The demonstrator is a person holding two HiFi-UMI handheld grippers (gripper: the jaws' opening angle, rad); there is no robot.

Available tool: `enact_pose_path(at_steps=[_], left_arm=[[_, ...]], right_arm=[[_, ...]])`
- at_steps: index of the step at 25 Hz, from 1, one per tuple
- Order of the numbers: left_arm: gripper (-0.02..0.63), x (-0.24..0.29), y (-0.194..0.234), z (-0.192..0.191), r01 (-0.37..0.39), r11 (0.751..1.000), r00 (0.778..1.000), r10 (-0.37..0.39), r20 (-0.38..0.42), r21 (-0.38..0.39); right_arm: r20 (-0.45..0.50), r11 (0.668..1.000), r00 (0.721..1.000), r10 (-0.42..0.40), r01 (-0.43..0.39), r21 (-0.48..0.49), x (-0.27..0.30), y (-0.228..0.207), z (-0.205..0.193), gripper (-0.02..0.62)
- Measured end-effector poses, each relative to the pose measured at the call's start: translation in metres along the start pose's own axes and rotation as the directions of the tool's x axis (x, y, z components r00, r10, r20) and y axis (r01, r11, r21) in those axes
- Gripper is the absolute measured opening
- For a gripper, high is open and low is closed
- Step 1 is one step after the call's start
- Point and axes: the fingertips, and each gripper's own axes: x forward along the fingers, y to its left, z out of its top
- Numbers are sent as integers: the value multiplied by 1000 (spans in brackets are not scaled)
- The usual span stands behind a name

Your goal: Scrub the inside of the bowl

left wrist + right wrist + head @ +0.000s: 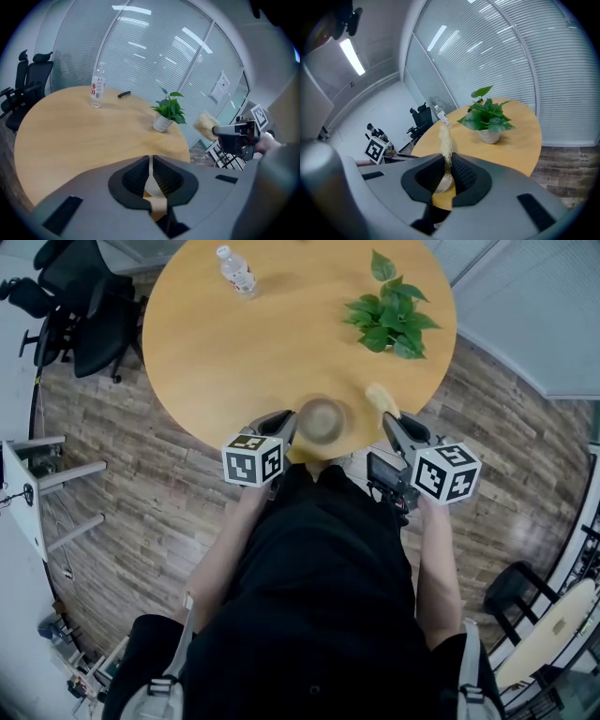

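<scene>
left gripper (285, 426): pinched narrow on bowl (322, 420) rim, steadying it at desk (225, 343) edge, frame centre | right gripper (393, 425): clamps scrubber (379, 397), bristles toward the bowl, likely ready to scrub

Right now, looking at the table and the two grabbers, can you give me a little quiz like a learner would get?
1. True or false: the right gripper holds nothing.
2. What does the left gripper pinch? A a cup; B the rim of the bowl; C a spoon.
3. In the head view, which stands nearer the left side of the table, the bottle or the plant?
Key: 1 false, its jaws are shut on the scrubber. 2 B. 3 the bottle.
</scene>
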Motion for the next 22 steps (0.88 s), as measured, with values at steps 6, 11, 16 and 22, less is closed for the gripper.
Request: enact_pose_path(at_steps=[6,11,16,22], left_arm=[[12,-17,-16,36,-5,996,996,-3,93,85],[11,-28,-38,57,29,983,986,-58,154,181],[11,-33,-65,61,107,947,961,-176,213,301],[11,-33,-83,68,143,918,944,-239,228,370]], right_arm=[[43,993,994,104,-102,-57,1,25,18,43],[46,973,981,190,-182,-141,-1,49,27,43],[122,952,961,247,-217,-216,-9,67,33,43],[164,943,946,280,-240,-230,-20,65,35,41]])
